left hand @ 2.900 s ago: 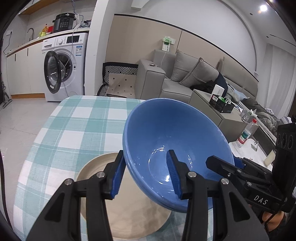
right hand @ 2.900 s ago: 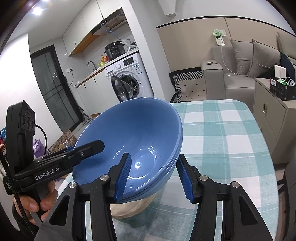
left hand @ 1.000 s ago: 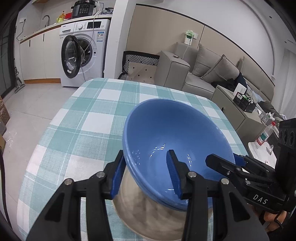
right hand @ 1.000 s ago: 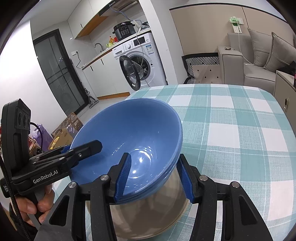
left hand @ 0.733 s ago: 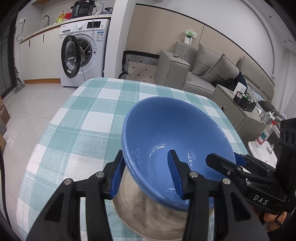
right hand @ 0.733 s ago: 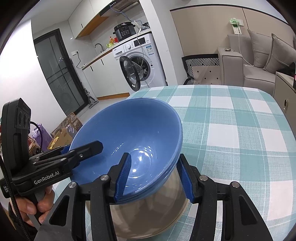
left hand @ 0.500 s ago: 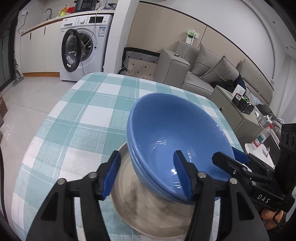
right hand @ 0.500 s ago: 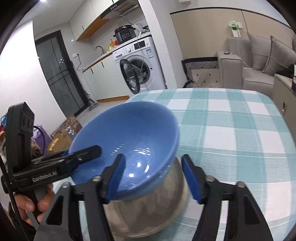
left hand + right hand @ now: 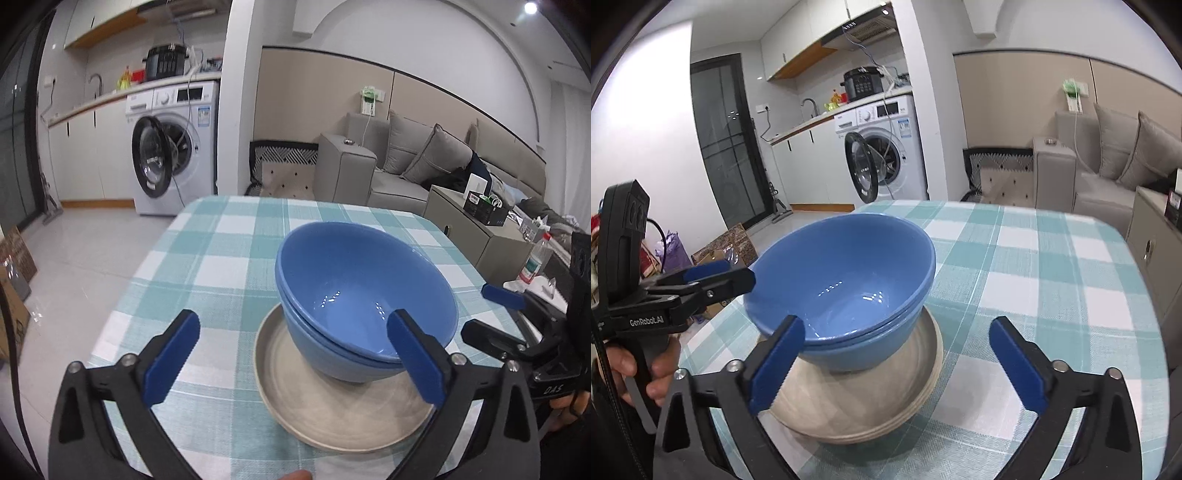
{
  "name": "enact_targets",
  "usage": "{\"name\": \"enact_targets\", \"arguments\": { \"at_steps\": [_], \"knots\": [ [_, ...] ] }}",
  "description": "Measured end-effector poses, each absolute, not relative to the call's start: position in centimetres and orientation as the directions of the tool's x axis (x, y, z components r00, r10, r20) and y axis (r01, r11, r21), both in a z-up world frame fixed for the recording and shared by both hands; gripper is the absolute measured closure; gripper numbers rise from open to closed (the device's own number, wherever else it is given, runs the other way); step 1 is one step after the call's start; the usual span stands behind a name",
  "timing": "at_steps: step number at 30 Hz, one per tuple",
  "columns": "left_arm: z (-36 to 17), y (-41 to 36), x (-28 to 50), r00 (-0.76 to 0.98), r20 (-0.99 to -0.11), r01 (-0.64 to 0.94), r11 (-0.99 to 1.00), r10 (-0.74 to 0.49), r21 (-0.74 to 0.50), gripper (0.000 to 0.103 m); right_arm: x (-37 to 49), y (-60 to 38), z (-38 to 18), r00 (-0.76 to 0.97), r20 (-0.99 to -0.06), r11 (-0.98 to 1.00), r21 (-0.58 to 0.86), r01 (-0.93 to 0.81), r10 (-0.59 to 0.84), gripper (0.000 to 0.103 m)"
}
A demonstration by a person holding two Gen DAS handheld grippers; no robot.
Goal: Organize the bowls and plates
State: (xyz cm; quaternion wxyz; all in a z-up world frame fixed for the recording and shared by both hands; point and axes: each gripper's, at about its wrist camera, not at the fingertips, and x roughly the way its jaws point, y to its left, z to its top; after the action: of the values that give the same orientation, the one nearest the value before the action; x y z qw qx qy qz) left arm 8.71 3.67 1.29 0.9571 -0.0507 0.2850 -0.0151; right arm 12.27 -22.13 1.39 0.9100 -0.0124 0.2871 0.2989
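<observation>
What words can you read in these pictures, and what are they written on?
"GenRobot.AI": on the left gripper, seen from the right wrist.
"DAS": on the right gripper, seen from the left wrist.
The labels on the washing machine, the plastic bottle and the black cooker are too small to read.

You face white walls, a washer [image 9: 173, 147] with its door open, a grey sofa [image 9: 417, 173], tiled floor [image 9: 74, 251].
</observation>
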Motion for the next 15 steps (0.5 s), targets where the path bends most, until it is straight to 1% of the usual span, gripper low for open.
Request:
{"name": "enact_targets", "arguments": {
  "at_steps": [5,11,15],
  "knots": [
    [1.2,3.2,7.5,0.867,-0.499,0.002,0.999,-0.019,-0.034,0.000,10.7,-22.9,1.6,0.678,-0.487,0.812,0.120,-0.572,0.550,0.000],
    [0.5,3.6,5.9,0.892,-0.451,-0.005,0.998,-0.024,-0.063,0.000,9.6,-24.1,0.8,0.708,-0.456,0.821,0.098,-0.562,0.539,0.000],
    [-0.4,3.9,5.1,0.903,-0.430,-0.043,0.997,0.015,-0.056,0.000,9.5,-25.0,0.0,0.717,-0.453,0.831,0.108,-0.546,0.530,0.000]
  ]
}}
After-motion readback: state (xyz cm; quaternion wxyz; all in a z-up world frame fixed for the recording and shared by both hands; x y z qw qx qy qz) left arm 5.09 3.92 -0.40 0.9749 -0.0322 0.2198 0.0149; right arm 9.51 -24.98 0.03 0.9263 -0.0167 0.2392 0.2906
